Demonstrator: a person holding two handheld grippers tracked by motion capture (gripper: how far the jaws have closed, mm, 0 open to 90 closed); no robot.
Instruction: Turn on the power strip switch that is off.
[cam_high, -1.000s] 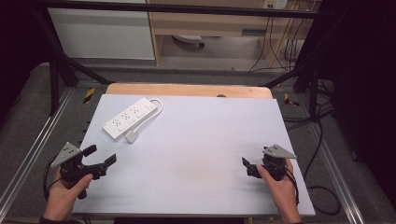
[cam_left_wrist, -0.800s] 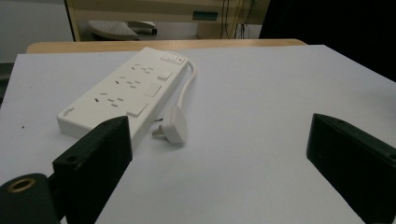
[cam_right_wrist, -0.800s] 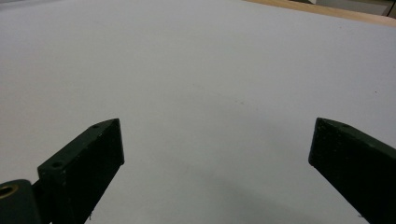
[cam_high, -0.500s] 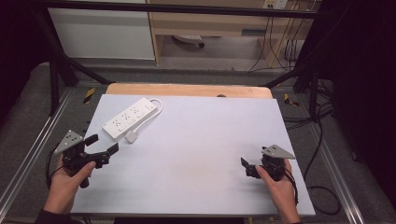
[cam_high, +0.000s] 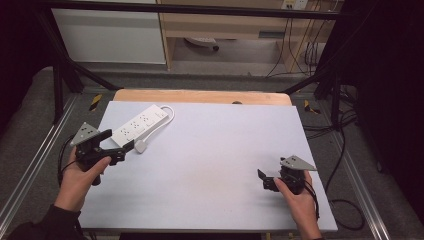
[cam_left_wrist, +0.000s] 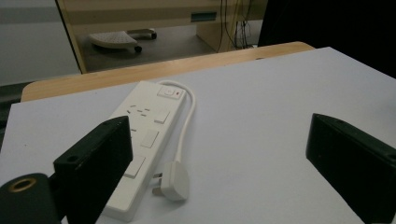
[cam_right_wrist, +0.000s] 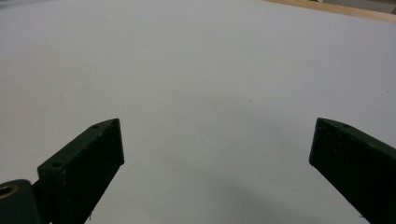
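In the high view the left gripper (cam_high: 116, 148), jaws spread wide and empty, sits at the left of the frame just short of the white plug (cam_high: 141, 147) and the power strip (cam_high: 140, 124) in the upper left, while the right gripper (cam_high: 266, 180), also open and empty, rests at the lower right. In the left gripper view the plug (cam_left_wrist: 173, 181) lies low and left of centre against the strip (cam_left_wrist: 144, 135), so a grab here could catch the strip's edge or drag its cable (cam_left_wrist: 189, 114); no brand or writing is legible. The right gripper view shows bare table (cam_right_wrist: 210, 84) between its parted jaws.

A white power strip (cam_high: 139, 125) is seen lying near the table's (cam_high: 215, 150) far left corner, with the left gripper (cam_high: 120, 145) held just beside its plug (cam_high: 141, 147), jaws spread.
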